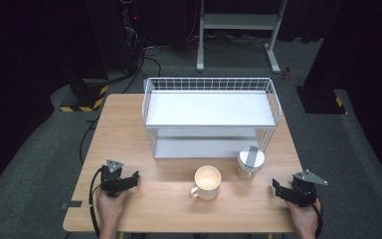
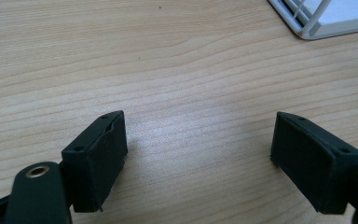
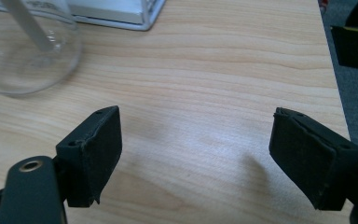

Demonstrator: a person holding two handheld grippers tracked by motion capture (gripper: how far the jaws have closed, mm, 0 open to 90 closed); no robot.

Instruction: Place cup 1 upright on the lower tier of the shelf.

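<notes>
Wooden table (image 1: pixel 129 124) with a pale grain, seen from above, carries everything in reach of a person whose hands enter from the near edge. Largest on it is a white wire rack with two flat shelves (image 1: pixel 211 117), standing toward the far side. In front of the rack, near the right, stands a clear glass jar with a white lid crossed by a grey strip (image 1: pixel 250 163). Just left of the jar, apart from it, sits a cream ceramic mug (image 1: pixel 207 182) with its handle turned toward the near left.

The left gripper (image 1: pixel 121 180) rests low at the near left corner, jaws spread wide over bare wood with nothing between them. The right gripper (image 1: pixel 289 191) sits at the near right, jaws also released and empty; in the right gripper view the glass jar (image 3: pixel 25 46) shows blurred at the upper left, outside the line of the jaws, so it is near but not yet approached.

Likely risks from here: the jar's smooth glass could slip or tip if the pads close off-centre or too high near the lid. A sideways reach could knock it into the mug or against the rack's wire front. The mug, gripped by its thin rim, could twist and fall
</notes>
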